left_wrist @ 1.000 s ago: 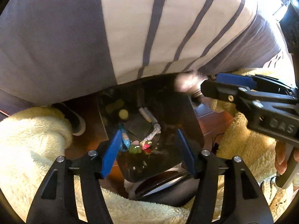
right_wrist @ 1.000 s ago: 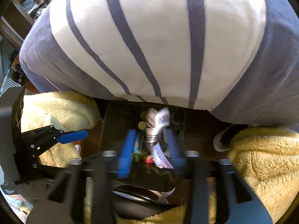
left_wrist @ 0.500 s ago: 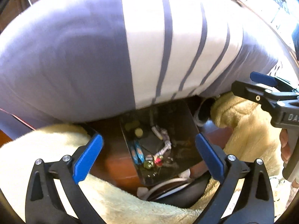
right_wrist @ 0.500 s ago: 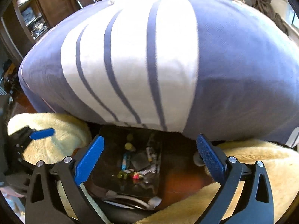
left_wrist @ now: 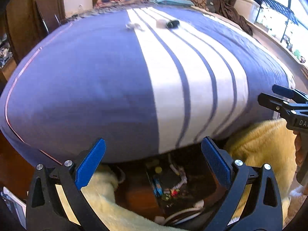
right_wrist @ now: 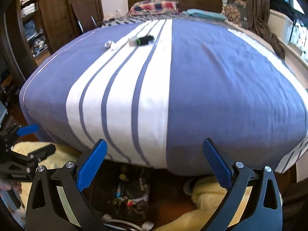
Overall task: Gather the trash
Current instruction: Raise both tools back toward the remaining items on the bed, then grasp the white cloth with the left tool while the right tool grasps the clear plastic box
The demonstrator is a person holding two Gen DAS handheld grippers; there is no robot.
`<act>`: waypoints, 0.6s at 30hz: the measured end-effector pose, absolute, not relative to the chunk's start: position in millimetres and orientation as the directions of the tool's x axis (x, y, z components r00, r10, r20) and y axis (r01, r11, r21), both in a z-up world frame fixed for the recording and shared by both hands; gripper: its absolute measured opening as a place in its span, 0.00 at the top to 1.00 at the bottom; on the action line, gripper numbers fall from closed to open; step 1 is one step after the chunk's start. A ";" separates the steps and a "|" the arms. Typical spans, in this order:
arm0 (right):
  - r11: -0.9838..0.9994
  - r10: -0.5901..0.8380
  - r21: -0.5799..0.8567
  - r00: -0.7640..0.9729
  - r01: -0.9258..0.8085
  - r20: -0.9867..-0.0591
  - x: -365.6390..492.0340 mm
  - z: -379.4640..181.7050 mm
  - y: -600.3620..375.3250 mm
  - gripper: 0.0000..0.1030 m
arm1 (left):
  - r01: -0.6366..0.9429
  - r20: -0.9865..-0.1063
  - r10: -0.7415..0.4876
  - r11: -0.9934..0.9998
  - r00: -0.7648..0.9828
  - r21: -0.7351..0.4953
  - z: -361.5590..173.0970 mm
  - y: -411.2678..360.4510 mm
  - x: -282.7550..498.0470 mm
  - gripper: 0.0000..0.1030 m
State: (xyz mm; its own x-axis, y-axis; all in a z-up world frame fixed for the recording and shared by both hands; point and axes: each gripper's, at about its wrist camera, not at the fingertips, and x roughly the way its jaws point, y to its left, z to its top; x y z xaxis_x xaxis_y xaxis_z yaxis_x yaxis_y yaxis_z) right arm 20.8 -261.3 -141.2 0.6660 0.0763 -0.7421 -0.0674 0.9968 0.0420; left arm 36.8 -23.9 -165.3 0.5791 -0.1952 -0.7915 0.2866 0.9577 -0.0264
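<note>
A dark bin [left_wrist: 200,175] stands on the floor at the foot of the bed, with several colourful wrappers [left_wrist: 169,191] in it. My left gripper [left_wrist: 153,150] hangs open above it, nothing between its fingers. My right gripper [right_wrist: 154,150] is also open and empty over the same bin [right_wrist: 104,192]. Far up the striped bedcover lie a crumpled white scrap [right_wrist: 110,45], a small white piece [right_wrist: 132,40] and a black item with green on it [right_wrist: 145,39]. Each gripper shows at the edge of the other's view: the right gripper [left_wrist: 284,104] and the left gripper [right_wrist: 25,154].
The blue and white bed [right_wrist: 221,80] fills the middle. Cream fluffy fabric [left_wrist: 259,146] lies on the wooden floor on both sides of the bin. A white cable [right_wrist: 119,221] lies in front of it. A wardrobe [right_wrist: 53,9] stands left, pillows [right_wrist: 154,5] at the headboard.
Both grippers opened wide and rose from the bin, tilting up so the bed top comes into view. The white and purple wrapper between the right fingers dropped away into the bin.
</note>
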 end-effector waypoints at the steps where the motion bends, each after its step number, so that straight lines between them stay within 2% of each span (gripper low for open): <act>1: 0.997 0.071 0.035 0.673 -0.067 -0.736 25.5 -137.3 -262.1 0.03 | 0.280 -0.787 -0.191 0.960 0.587 -0.024 -161.9 -23.1 41.1 0.08; 7: 0.997 0.058 0.009 0.702 -0.073 -0.710 55.3 -117.5 -261.1 0.04 | 0.260 -0.757 -0.179 0.966 0.628 -0.013 -138.0 -18.7 71.9 0.08; 18: 0.995 0.062 -0.016 0.707 -0.103 -0.705 114.8 -105.8 -245.2 0.04 | 0.234 -0.749 -0.145 0.972 0.646 0.013 -129.9 -15.6 135.6 0.08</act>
State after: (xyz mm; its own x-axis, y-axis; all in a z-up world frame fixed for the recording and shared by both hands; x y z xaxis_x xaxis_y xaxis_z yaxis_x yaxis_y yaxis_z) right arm 114.8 -245.2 -105.8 0.7067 0.0617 -0.7048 -0.1027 0.9946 -0.0159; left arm 135.6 -15.6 -129.9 0.6460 -0.1452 -0.7494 0.2342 0.9721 0.0135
